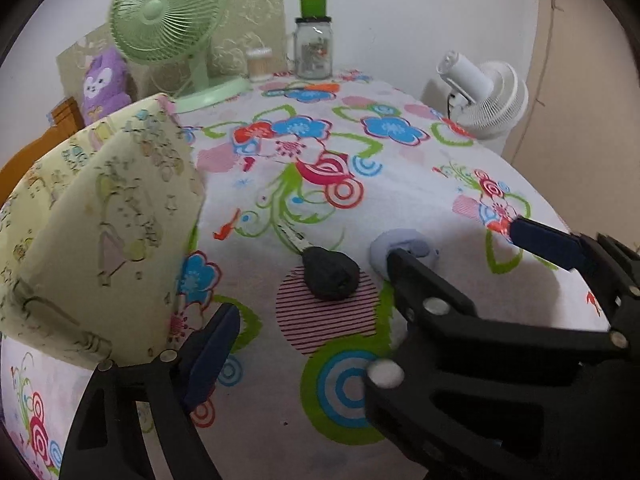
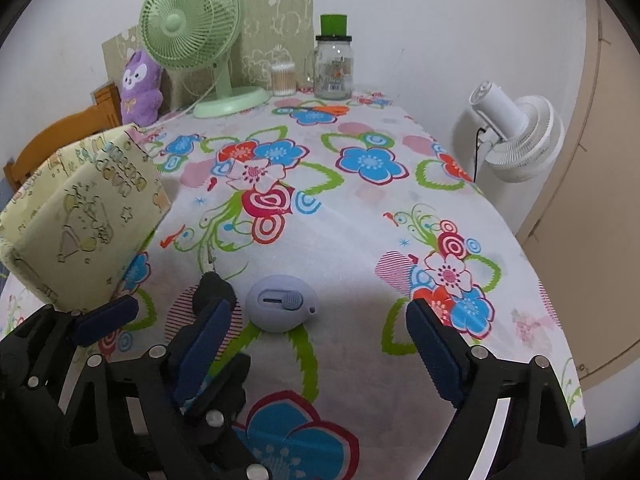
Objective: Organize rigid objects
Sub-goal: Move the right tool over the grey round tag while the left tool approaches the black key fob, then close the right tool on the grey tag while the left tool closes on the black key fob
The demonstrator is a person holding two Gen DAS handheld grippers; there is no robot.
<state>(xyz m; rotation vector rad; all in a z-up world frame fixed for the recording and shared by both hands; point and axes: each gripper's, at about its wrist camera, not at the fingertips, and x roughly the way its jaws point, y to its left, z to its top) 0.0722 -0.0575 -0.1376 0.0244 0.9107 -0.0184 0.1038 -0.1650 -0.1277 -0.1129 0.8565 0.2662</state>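
Note:
A black car key (image 1: 331,274) with a metal blade lies on the flowered tablecloth, between my left gripper's fingers and ahead of them; it also shows in the right wrist view (image 2: 211,289), partly behind a finger. A pale blue oval utility knife (image 2: 281,303) lies to its right, partly hidden in the left wrist view (image 1: 404,249). My left gripper (image 1: 372,268) is open and empty. My right gripper (image 2: 316,316) is open and empty, with the oval knife just ahead between its fingers. A yellow patterned fabric box (image 1: 100,236) stands at the left, also in the right wrist view (image 2: 80,216).
At the table's far edge stand a green desk fan (image 2: 192,28), a purple plush toy (image 2: 140,84), a cotton swab tub (image 2: 283,78) and a glass jar with a green lid (image 2: 334,68). A white fan (image 2: 520,136) stands beyond the table's right edge. A wooden chair (image 2: 56,136) is behind the box.

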